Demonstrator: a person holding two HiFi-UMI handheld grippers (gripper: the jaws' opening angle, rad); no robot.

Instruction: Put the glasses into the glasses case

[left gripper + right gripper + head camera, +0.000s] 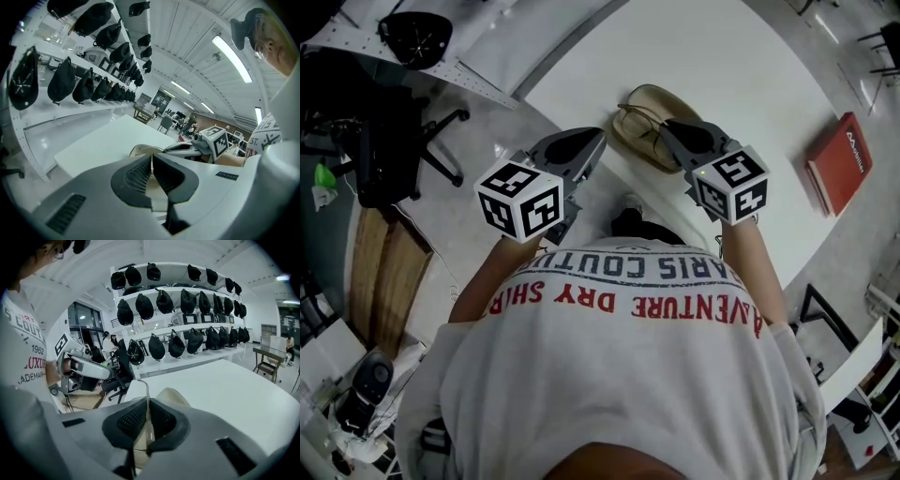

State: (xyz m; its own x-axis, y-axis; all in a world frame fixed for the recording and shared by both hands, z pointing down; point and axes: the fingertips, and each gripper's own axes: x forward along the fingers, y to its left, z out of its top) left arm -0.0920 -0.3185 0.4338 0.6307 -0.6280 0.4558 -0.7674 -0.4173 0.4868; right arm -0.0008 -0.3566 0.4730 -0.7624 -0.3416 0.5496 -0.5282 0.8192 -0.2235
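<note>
A beige glasses case [661,98] lies open on the white round table [722,66], near its front edge. Thin wire-framed glasses [639,117] hang just over the case, and my right gripper [671,127] is shut on their frame. In the right gripper view the wire frame [146,389] rises from between the closed pads, with the case [176,395] right behind. My left gripper [596,137] hovers off the table's edge, left of the case, jaws together and nothing seen between them. The left gripper view shows the case [140,150] and the right gripper [183,147] ahead.
A red book [839,161] lies at the table's right edge. A black office chair [398,141] stands on the floor to the left. Shelves hung with black caps [183,301] run along the wall behind the table.
</note>
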